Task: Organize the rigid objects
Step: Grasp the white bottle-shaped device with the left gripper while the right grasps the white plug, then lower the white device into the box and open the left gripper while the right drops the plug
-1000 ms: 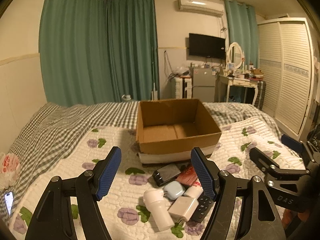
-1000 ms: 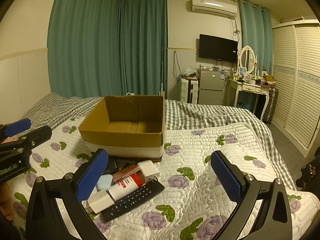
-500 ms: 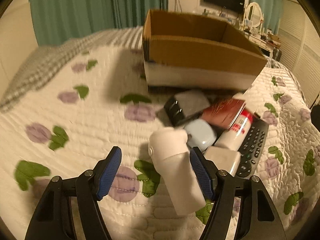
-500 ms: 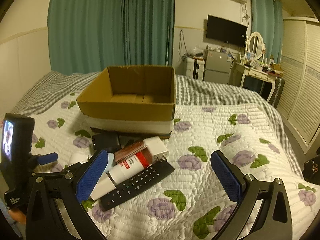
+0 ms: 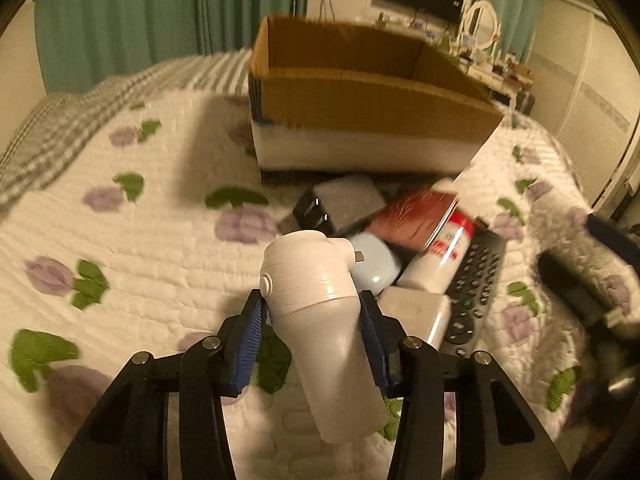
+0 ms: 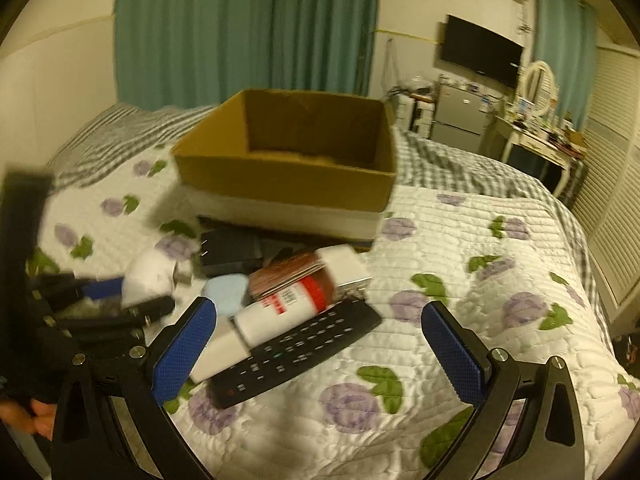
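My left gripper [image 5: 312, 316] is shut on a white plastic bottle-shaped device [image 5: 320, 320], its blue pads pressed on both sides; it also shows in the right wrist view [image 6: 148, 276]. Behind it lies a pile: a black charger [image 5: 336, 208], a pale blue case [image 5: 376, 264], a red-brown card box [image 5: 416, 220], a white tube with red label [image 6: 288, 304], a white adapter [image 5: 416, 316] and a black remote [image 6: 296, 352]. An open cardboard box [image 5: 360, 100] stands beyond. My right gripper [image 6: 320, 344] is open, hovering over the remote.
The objects lie on a white quilted bedspread with purple flowers [image 6: 460, 280]. A grey checked blanket [image 5: 60, 128] lies to the far left. Green curtains, a TV, a dressing table and a wardrobe stand beyond the bed.
My left gripper has come down and closed on the white device. My right gripper has moved forward and lower toward the remote, still open.
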Motion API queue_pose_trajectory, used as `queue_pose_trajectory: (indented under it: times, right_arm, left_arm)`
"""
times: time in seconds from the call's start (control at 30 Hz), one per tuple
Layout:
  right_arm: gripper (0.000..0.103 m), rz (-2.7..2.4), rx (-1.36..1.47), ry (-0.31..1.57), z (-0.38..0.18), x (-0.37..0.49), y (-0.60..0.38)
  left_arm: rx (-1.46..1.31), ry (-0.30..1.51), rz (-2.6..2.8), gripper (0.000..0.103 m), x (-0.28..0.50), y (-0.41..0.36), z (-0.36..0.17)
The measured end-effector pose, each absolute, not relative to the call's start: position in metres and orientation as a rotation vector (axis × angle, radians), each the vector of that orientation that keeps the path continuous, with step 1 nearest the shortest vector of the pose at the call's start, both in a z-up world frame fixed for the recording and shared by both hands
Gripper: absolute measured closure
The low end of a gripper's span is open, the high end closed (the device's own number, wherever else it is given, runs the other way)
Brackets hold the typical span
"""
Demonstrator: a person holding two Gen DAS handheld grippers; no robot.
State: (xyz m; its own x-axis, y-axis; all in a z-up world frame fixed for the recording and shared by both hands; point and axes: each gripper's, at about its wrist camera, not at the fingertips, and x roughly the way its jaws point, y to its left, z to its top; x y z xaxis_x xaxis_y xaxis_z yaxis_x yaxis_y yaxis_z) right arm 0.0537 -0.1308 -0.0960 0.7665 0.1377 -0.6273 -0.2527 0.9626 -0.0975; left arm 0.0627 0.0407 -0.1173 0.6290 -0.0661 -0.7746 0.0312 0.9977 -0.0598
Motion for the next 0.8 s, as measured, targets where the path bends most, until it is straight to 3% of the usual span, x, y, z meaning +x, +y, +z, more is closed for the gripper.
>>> queue_pose_trajectory:
  times: [0.2,0.33,0.53,0.6,0.8]
  right_arm:
    - [0.001,0.327,-0.252,0.792,-0.124,0.057,-0.089]
    - [0.018,0.351,-0.27,0.861,-0.144,0.066,-0.071]
    - [0.027,0.345,-0.33,0.911,-0.171,0.075,-0.049]
    - [0.037,0.315,-0.377,0.901,-0.176,0.075,-0.043]
    - [0.039,0.321,-0.327,0.871,-0.159,0.065,-0.054]
  left_arm:
    - [-0.037,0.864,-0.001,0.056,0.056,0.066,-0.1]
    - [-0.068,0.863,0.018,0.056,0.056,0.085,-0.097]
    - [-0.082,0.871,-0.008,0.056,0.058,0.087,-0.102]
    - [-0.085,0.874,-0.006,0.056,0.058,0.088,-0.103]
    - [-0.094,0.861,0.007,0.056,0.055,0.09,-0.1]
